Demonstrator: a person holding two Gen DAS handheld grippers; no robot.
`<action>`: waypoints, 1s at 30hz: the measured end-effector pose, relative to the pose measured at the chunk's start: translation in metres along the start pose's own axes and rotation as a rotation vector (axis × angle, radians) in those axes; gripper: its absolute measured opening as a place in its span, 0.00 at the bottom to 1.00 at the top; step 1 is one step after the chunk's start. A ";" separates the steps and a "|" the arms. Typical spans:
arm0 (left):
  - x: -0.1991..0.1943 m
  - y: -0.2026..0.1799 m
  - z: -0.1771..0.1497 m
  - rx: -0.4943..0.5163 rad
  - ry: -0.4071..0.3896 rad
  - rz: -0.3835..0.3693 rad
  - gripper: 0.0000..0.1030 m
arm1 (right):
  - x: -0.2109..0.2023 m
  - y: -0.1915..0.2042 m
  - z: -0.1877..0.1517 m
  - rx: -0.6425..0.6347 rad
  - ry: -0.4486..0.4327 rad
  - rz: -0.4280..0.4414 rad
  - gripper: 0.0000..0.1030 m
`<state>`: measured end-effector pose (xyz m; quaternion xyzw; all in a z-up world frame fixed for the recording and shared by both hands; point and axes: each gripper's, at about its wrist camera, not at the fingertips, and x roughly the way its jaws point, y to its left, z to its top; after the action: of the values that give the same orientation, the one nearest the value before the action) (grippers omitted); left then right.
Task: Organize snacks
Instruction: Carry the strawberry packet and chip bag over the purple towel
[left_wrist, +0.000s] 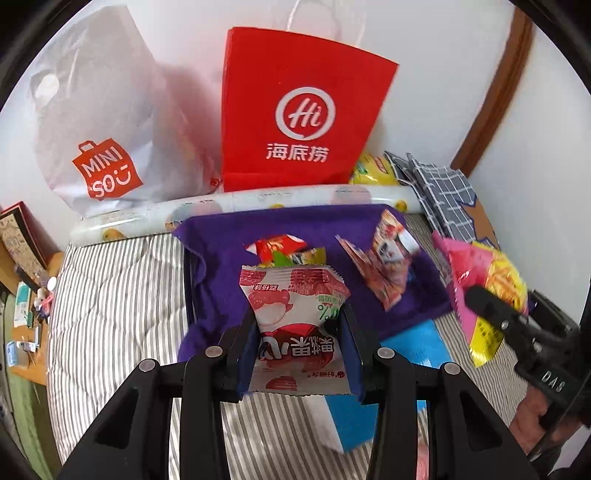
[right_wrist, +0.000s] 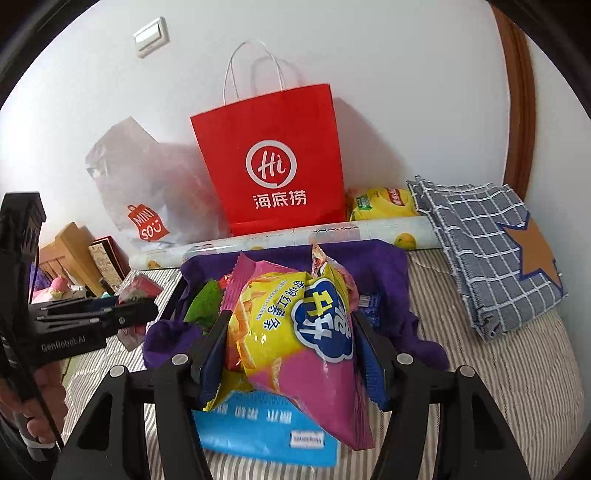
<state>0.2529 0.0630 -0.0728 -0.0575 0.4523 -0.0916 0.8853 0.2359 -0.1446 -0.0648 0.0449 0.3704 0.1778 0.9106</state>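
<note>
Midway. Left tool (left_wrist: 299, 332) clamped on white-red crinkly snack sachet (left_wrist: 295, 317); right tool (right_wrist: 291, 350) clamped on yellow-pink chip bag (right_wrist: 295, 332). Few packets already in purple cloth-lined bin (left_wrist: 221, 236); both held packs unplaced.

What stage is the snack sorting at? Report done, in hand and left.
Done: a few packets already lie on the purple cloth. In hand: the left gripper clamps a red and white snack packet; the right gripper clamps a pink and yellow chip bag, both held above the cloth. Left: setting these two down; the yellow packet beside the red bag remains apart.
</note>
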 end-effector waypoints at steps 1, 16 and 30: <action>0.004 0.003 0.004 0.002 0.002 0.000 0.39 | 0.005 0.000 0.001 -0.001 0.004 0.001 0.58; 0.056 0.031 0.048 -0.036 0.015 0.008 0.39 | 0.069 0.010 0.027 -0.038 0.022 0.045 0.58; 0.092 0.044 0.042 -0.046 0.103 0.036 0.40 | 0.107 0.005 0.004 -0.082 0.100 0.041 0.58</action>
<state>0.3448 0.0867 -0.1288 -0.0647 0.5001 -0.0683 0.8608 0.3082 -0.1020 -0.1312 0.0060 0.4070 0.2137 0.8881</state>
